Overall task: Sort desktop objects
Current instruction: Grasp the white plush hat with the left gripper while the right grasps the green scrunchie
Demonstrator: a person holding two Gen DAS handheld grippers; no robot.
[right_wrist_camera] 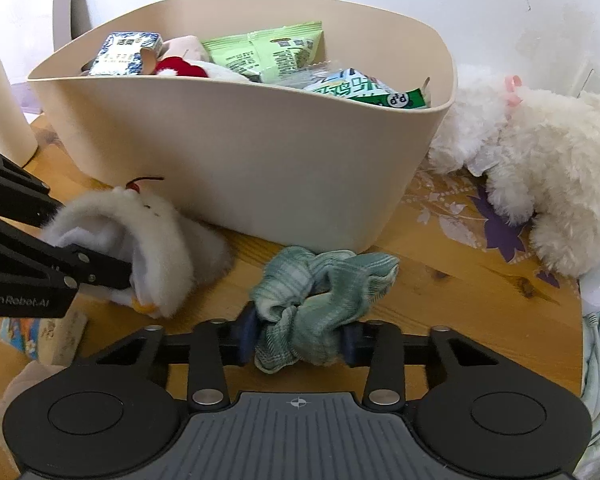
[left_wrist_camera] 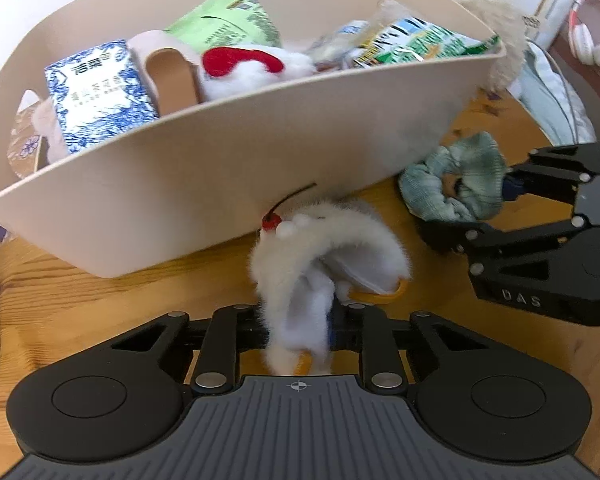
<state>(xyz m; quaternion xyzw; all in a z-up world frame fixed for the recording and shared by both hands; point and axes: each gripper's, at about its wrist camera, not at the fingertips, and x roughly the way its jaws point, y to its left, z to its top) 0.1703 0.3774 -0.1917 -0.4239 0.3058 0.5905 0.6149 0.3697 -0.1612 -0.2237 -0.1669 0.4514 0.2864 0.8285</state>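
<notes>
The beige storage bin (right_wrist_camera: 260, 152) fills the upper middle of both views and already holds much: a blue-and-white box (left_wrist_camera: 96, 96), green snack packets (right_wrist_camera: 276, 54), a white plush with a red patch (left_wrist_camera: 240, 66) and more wrappers, so the sorting looks well along. On the wooden desk (right_wrist_camera: 460, 304) in front of it two soft things are left, and each is already gripped. The white fluffy toy (left_wrist_camera: 320, 256) lies in the centre of the left wrist view, just before the bin wall, its lower end pinched between the jaws of the left gripper (left_wrist_camera: 300, 332). The green scrunchie (right_wrist_camera: 320, 300), lower centre of the right wrist view, is squeezed by the right gripper (right_wrist_camera: 300, 344). A larger white plush animal (right_wrist_camera: 540, 176) lies beside the bin at the right, untouched. Lifting both into the bin looks next.
</notes>
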